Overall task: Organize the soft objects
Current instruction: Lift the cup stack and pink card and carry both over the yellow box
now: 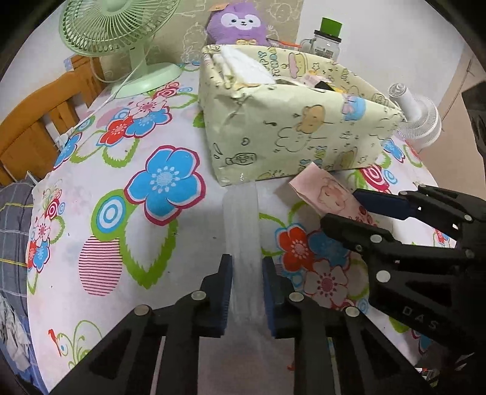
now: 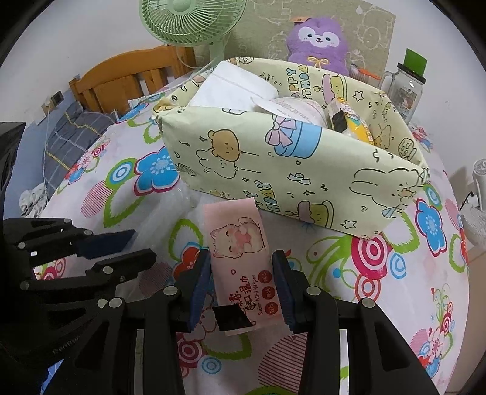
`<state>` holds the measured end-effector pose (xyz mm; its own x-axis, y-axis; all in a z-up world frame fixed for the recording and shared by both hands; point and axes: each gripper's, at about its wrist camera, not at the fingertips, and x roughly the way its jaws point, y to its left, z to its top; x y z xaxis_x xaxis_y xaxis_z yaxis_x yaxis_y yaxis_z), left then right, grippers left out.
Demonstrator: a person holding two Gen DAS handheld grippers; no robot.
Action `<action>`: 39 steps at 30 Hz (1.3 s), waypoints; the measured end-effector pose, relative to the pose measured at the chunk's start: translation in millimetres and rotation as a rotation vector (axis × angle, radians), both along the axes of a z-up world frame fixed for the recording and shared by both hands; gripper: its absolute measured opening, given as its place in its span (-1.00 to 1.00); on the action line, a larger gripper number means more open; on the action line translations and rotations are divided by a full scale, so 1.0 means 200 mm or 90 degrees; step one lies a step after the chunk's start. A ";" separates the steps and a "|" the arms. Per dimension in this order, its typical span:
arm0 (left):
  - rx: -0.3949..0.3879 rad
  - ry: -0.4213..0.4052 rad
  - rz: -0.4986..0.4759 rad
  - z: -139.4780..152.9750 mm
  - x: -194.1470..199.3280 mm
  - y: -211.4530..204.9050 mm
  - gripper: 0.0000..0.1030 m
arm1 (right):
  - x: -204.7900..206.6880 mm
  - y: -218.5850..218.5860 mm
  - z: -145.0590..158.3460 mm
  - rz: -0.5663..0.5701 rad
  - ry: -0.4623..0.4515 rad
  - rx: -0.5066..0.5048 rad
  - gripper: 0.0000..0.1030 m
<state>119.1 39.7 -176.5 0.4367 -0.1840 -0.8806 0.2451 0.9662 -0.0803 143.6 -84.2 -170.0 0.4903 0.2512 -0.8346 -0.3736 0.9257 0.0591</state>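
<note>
A pale green cartoon-print fabric box (image 1: 291, 121) (image 2: 291, 170) stands on the flowered tablecloth and holds white packs and a yellow item. My left gripper (image 1: 246, 291) is shut on a clear plastic pack of white tissue (image 1: 243, 231), which lies toward the box. My right gripper (image 2: 241, 288) (image 1: 349, 209) is shut on a pink pack of mini wipes (image 2: 240, 252) (image 1: 328, 191), just in front of the box. The left gripper shows in the right wrist view (image 2: 121, 249) at the lower left.
A green desk fan (image 1: 121, 33) (image 2: 194, 21) stands at the back left. A purple plush toy (image 1: 240, 24) (image 2: 319, 42) and a glass jar with a green lid (image 2: 407, 85) sit behind the box. A small white fan (image 1: 416, 118) is at the right. A wooden chair (image 1: 45, 121) stands left.
</note>
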 end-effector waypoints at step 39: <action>0.021 -0.176 -0.064 0.59 -0.38 -0.29 -0.69 | -0.39 -0.27 0.54 -0.054 -0.156 0.054 -0.15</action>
<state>42.2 -17.8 -59.3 0.6424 -0.2112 -0.7367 0.3474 0.9371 0.0343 64.6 -138.0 -62.3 0.6970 0.2646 -0.6664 -0.3081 0.9498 0.0547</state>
